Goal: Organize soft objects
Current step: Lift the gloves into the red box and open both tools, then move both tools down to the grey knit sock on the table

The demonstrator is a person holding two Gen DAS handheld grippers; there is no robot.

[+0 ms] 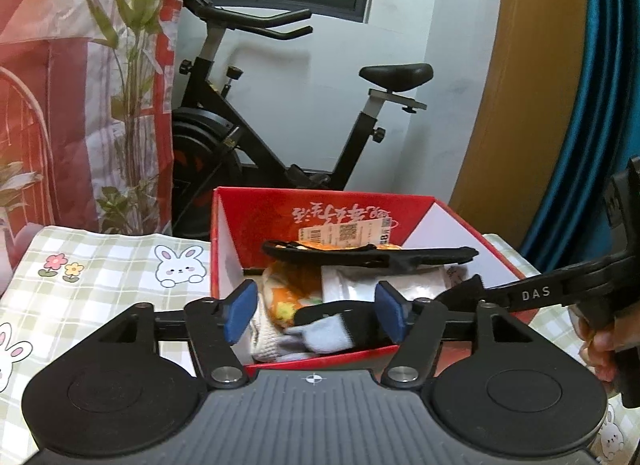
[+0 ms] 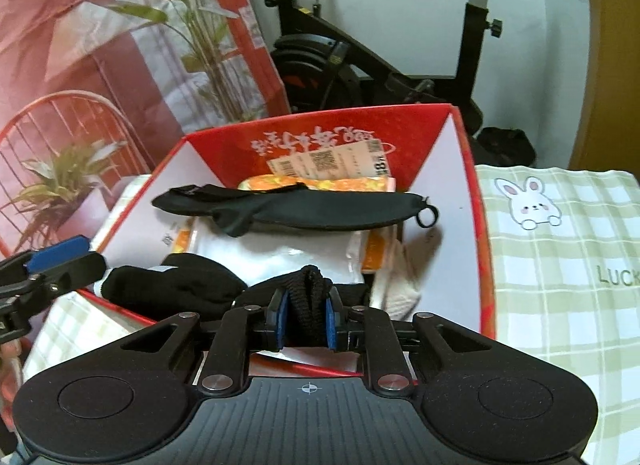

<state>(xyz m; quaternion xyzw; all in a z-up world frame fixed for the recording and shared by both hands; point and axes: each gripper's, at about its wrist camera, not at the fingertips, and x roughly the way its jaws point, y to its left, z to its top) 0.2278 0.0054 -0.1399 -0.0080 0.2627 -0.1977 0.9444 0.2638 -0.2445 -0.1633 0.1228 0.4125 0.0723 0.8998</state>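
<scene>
Red box on counter: socks, black pouch inside | left hand-held gripper: released over box | right hand-held gripper: clenched on black strap at box's near edge

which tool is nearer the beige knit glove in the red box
Right. The right tool, shut on a black knit piece, sits just beside the beige knit glove in the red cardboard box; the open left tool hovers at the opposite corner.

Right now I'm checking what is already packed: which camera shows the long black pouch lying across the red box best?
The right wrist view: the long black pouch shows whole from above, ring pull included, across the red box. The left wrist view shows it edge-on, as a thin strip.
</scene>
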